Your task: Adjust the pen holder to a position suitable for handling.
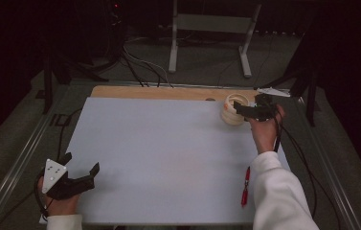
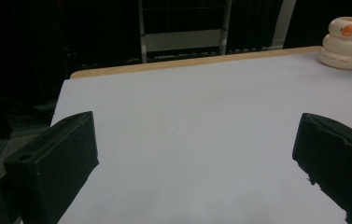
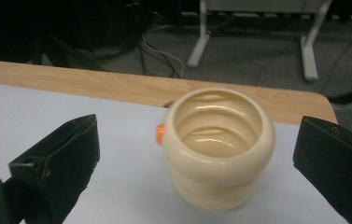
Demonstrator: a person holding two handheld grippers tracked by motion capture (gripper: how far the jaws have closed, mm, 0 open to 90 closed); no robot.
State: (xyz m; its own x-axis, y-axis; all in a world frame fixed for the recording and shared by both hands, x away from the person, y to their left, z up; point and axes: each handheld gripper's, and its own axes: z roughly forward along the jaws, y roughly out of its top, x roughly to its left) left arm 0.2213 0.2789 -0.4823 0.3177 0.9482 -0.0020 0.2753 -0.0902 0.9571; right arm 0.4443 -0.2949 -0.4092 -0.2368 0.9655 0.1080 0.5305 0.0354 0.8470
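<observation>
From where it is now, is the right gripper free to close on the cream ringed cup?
Probably yes. The right gripper hangs just short of the cream ringed cup with its jaws spread wider than the cup, and nothing lies between them on the white mat.

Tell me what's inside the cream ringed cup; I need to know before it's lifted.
Nothing shows inside the cream ringed cup: the right gripper view looks down onto bare, glossy ribbed inner walls. The very bottom is hidden by the near rim, so something small and flat could lie there.
</observation>
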